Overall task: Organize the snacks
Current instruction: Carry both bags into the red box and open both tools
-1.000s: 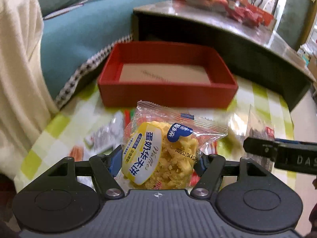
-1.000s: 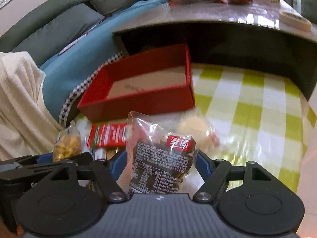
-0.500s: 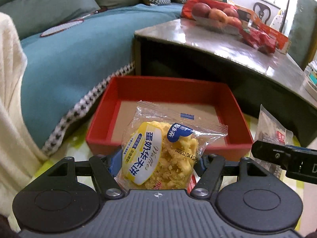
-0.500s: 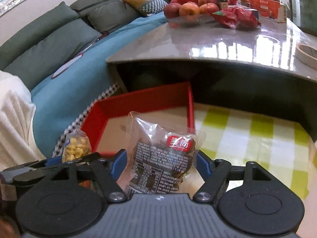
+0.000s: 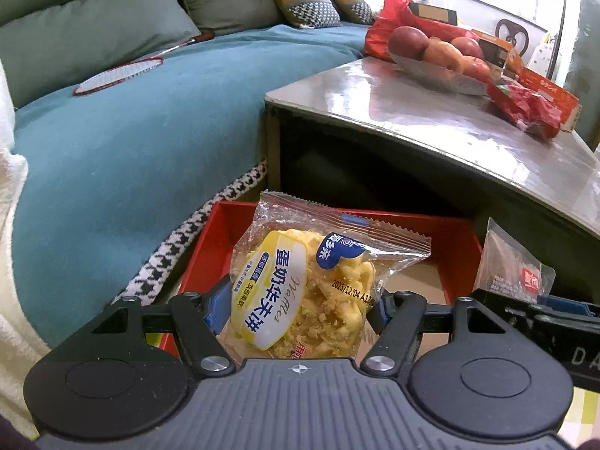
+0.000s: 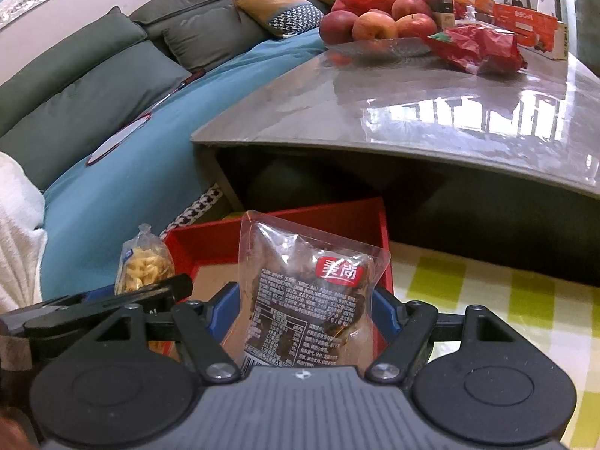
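Note:
My left gripper (image 5: 296,311) is shut on a clear packet of yellow waffle biscuit (image 5: 300,300) and holds it upright in front of the red tray (image 5: 442,240). My right gripper (image 6: 303,307) is shut on a clear packet of dark snack with a red label (image 6: 303,300), also over the near side of the red tray (image 6: 285,221). The tray's brown floor shows bare where visible. The right gripper and its packet (image 5: 513,270) show at the right in the left wrist view. The left gripper with its yellow packet (image 6: 144,264) shows at the left in the right wrist view.
The tray sits on a green and white checked cloth (image 6: 487,300). Behind it stands a dark coffee table with a glossy top (image 6: 431,112) bearing a bowl of apples (image 6: 375,26) and red packets. A teal sofa (image 5: 131,131) lies to the left.
Both grippers have risen and moved forward with their packets. The loose snacks on the cloth have dropped out of view, and the tray now sits low behind the packets.

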{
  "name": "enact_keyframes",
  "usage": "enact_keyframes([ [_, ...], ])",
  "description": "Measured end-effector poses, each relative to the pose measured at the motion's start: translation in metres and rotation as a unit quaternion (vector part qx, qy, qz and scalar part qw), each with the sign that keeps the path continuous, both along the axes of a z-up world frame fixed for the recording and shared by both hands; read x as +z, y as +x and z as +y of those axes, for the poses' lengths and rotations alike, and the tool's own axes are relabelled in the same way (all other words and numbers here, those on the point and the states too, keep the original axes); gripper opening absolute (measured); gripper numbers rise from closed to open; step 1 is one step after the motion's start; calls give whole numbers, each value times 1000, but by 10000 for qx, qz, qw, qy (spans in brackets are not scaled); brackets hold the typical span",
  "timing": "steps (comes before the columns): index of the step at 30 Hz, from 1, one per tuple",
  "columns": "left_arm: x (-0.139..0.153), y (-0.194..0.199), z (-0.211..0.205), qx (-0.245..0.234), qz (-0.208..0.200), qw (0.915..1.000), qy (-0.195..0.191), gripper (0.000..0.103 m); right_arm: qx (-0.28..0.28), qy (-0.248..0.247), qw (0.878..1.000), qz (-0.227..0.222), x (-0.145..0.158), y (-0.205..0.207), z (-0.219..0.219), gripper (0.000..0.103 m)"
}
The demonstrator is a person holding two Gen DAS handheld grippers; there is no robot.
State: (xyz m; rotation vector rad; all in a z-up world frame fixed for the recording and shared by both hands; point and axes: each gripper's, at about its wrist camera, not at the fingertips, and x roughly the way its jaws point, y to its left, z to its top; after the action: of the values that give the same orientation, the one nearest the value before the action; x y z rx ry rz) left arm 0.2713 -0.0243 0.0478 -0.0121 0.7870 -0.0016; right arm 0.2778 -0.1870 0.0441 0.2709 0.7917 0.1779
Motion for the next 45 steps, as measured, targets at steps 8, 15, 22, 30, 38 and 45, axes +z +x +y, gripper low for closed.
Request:
enact_keyframes([
  [8,-6,13,0,113,103,9998,105,74,35,-115,9999,-12,-11,25,9,76],
  [15,-11,15,-4,169,225,9994,196,74,61,-149,9998,87,-24,39,13,76],
  [22,-19,22,-4,243,369,9986,275,74,103,-193,9997,138,-34,50,15,76],
  [30,-29,28,-3,298,519,9977,313,75,180,-158,9995,218,-48,60,22,63],
  [38,-32,30,-2,342,539,9972,384,86,184,-205,9995,170,-46,59,23,63],
  [45,-27,28,-1,348,471,9976,375,92,86,-215,9996,146,-40,56,20,63],
])
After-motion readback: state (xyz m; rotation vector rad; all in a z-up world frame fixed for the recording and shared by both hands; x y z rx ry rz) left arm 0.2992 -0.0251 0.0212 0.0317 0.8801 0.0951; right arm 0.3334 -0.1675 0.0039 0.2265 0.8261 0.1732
